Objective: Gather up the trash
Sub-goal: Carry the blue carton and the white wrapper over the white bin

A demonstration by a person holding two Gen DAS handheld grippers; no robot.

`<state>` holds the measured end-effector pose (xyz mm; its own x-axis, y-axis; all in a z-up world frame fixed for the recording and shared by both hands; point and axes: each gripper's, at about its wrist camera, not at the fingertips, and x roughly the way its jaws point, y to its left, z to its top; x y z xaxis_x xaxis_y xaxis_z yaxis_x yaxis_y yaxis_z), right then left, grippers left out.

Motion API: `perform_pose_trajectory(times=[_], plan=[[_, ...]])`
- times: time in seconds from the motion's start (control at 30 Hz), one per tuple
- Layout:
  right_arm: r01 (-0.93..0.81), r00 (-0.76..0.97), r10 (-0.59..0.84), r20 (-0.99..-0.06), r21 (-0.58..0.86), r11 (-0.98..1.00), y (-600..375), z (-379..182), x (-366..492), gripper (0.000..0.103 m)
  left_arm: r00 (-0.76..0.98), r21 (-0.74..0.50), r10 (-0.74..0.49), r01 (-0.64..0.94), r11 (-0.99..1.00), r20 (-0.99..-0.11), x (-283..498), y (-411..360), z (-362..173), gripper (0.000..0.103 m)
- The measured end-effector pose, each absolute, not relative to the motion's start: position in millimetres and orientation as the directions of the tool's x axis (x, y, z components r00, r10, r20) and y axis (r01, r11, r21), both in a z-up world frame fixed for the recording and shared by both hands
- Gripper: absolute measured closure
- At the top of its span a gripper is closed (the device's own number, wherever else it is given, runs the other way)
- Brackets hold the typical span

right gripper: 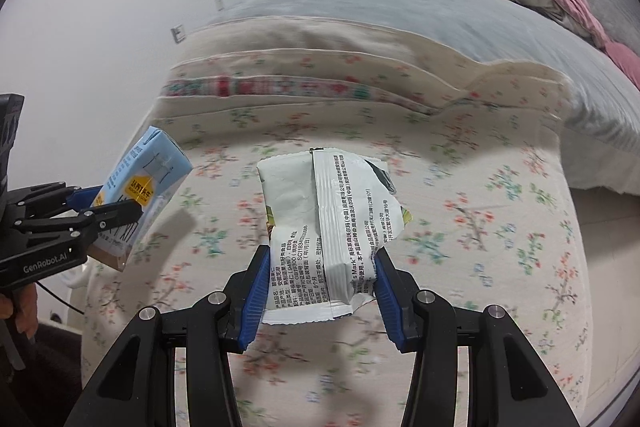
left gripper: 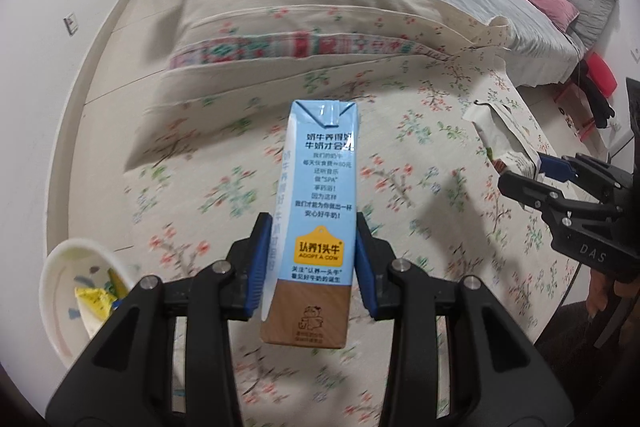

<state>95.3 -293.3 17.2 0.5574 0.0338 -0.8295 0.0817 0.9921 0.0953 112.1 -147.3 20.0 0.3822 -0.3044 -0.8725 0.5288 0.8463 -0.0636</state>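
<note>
Two pieces of trash in hand above a flowered bedspread (left gripper: 440, 155). The left gripper (left gripper: 310, 259) clamps a milk carton (left gripper: 316, 211) low on its sides; we judge it stiff, light if empty, and best held across these flat faces. It reads "ADOPT A COW" on a yellow tag. The right gripper (right gripper: 320, 267) pinches a torn snack wrapper (right gripper: 328, 223), soft, crinkly, likely slippery; "Mark" is legible. A white bin (left gripper: 80, 291) sits to the lower left of the left gripper.
</note>
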Motion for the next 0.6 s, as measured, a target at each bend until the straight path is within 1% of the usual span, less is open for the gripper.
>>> perform_pose_trajectory(times=[0.37, 0.6], plan=[[-0.040, 0.549, 0.104, -0.829, 0.098, 0.994, -221, 19, 129, 0.053, 0.430, -0.044, -0.244, 0.423, 0.905, -0.869, 118, -62, 27, 0.062], [-0.116, 0.526, 0.139, -0.839, 0.091, 0.989, -171, 11, 147, 0.053, 0.450, -0.041, -0.204, 0.345, 0.938, -0.870, 127, -6, 26, 0.062]])
